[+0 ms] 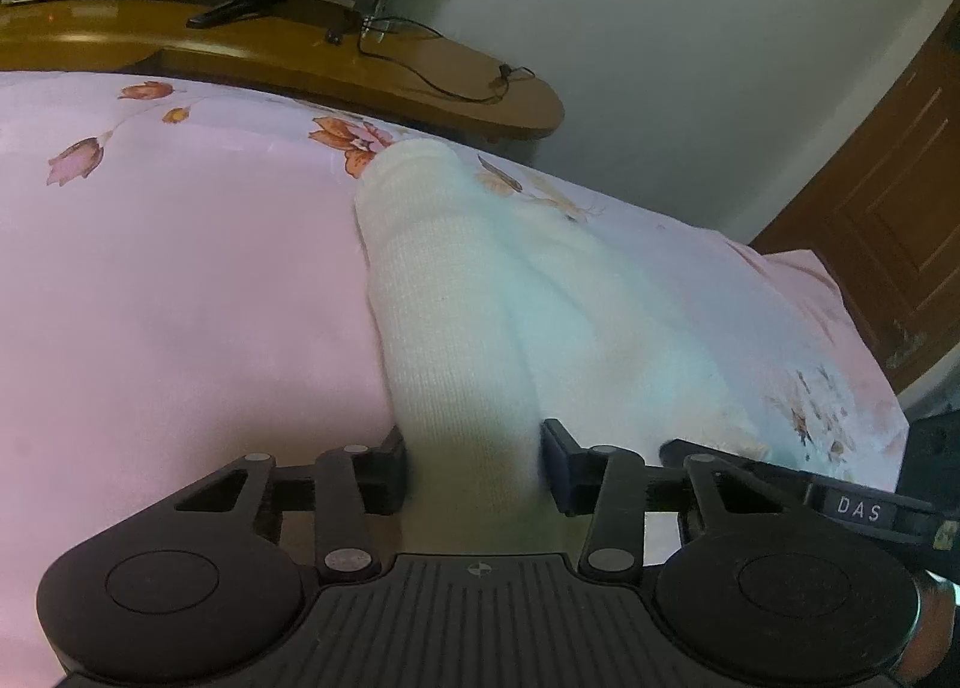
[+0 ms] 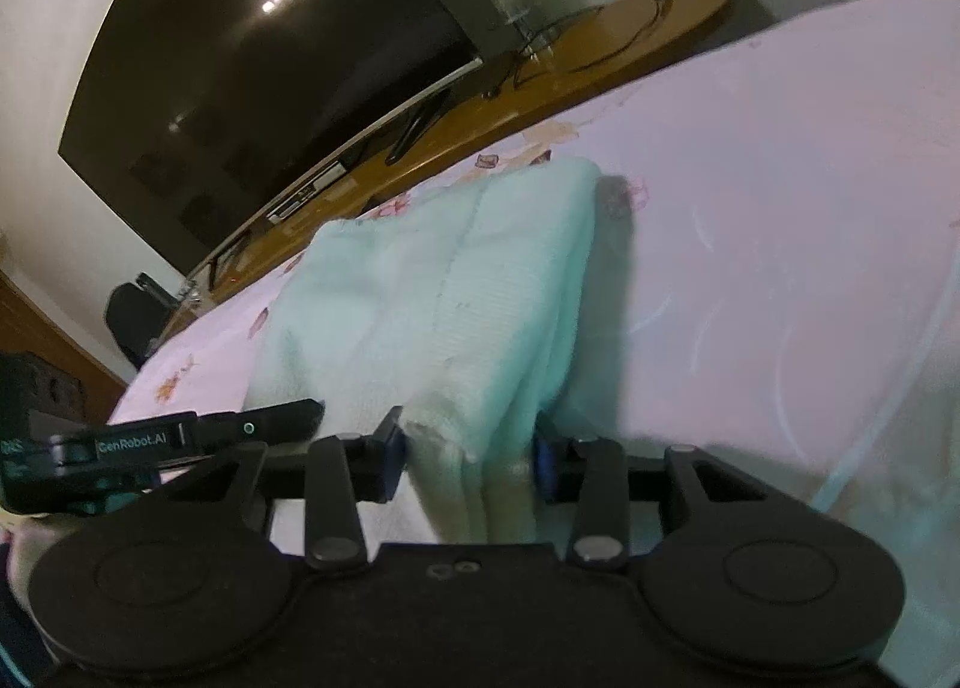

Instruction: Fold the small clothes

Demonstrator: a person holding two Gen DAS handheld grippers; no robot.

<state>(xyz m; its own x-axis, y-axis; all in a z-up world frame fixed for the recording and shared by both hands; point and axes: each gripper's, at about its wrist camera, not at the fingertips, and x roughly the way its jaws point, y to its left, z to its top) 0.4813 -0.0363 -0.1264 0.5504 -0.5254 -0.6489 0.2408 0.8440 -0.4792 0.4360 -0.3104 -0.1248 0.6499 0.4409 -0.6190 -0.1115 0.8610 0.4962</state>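
A pale mint knitted garment (image 1: 480, 292) lies folded on a pink floral bedsheet (image 1: 180, 280). My left gripper (image 1: 474, 466) is shut on a thick bunched edge of it, which fills the gap between the fingers. In the right wrist view the same garment (image 2: 432, 292) runs away from the camera in folded layers. My right gripper (image 2: 471, 460) is shut on its near edge. The right gripper's body (image 1: 840, 502) shows at the right of the left wrist view, and the left gripper's body (image 2: 138, 439) shows at the left of the right wrist view, so both hold the same end close together.
A wooden TV stand (image 1: 372, 69) with cables runs behind the bed, with a large dark TV (image 2: 264, 63) on it. A wooden door (image 1: 888, 220) stands at the right. The bed's edge (image 1: 888, 424) is near on the right.
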